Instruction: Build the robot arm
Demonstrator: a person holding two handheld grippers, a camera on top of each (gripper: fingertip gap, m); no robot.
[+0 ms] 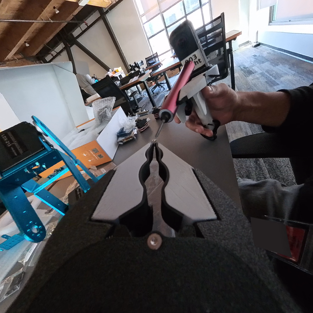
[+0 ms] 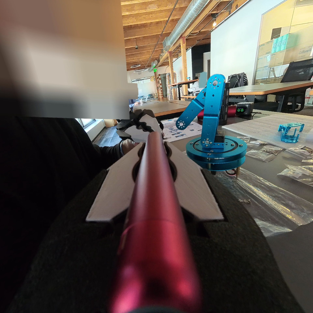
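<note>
My left gripper is shut on a small silver screw, pinched at the very fingertips and held above the dark table. My right gripper is shut on a red electric screwdriver that lies along its fingers. In the left wrist view the screwdriver points down at the screw, and its bit tip is just above the screw head, not touching. A blue metal robot arm stands on a round blue base to the right of the right gripper. It also shows at the left in the left wrist view.
An orange and white box, black servos and bubble wrap lie on the far table. Plastic bags of hardware, a blue bracket, loose screws and a printed sheet surround the base. The tips of one gripper are about 6 cm away from the tips of the other.
</note>
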